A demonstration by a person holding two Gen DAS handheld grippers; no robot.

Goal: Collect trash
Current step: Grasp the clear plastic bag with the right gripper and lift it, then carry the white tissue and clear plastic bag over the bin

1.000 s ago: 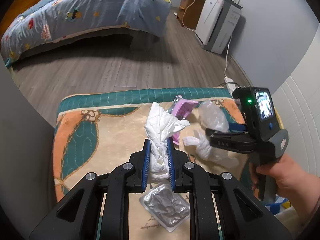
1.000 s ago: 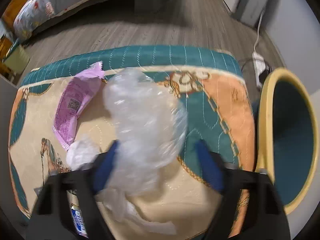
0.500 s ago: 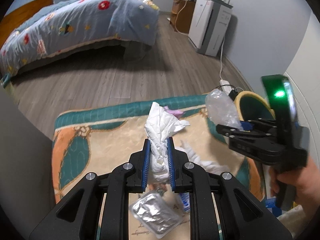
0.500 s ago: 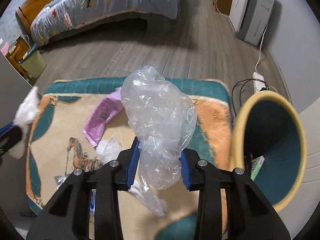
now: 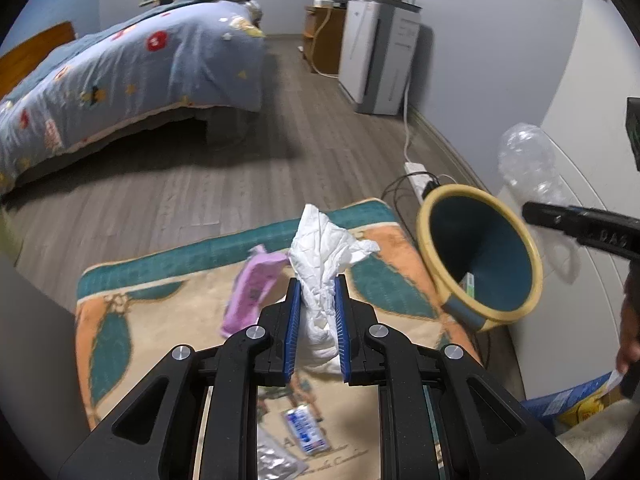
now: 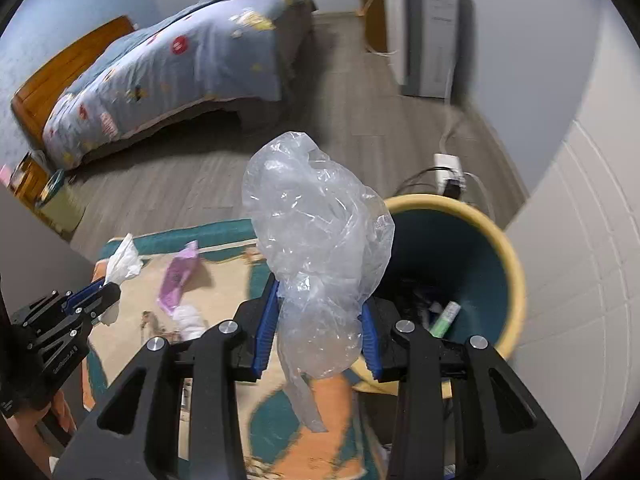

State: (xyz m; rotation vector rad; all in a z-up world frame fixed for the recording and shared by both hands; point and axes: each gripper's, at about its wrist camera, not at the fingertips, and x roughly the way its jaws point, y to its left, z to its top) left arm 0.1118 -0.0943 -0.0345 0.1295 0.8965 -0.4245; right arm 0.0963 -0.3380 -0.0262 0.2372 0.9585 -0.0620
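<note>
My left gripper is shut on a crumpled white tissue and holds it above the rug. My right gripper is shut on a clear plastic bag, raised beside the yellow trash bin with a teal inside. The bin stands at the rug's right edge and holds some trash. In the left wrist view the bag hangs above and to the right of the bin. On the rug lie a pink wrapper, a blue-white packet and a foil blister pack.
A bed with a blue quilt stands at the back left. A white appliance and a power strip with cables are along the right wall. A white wad lies on the rug. Wood floor lies between rug and bed.
Both grippers have risen and swung right toward the bin with their loads. The right gripper closed on the bag and lifted it off the rug.
</note>
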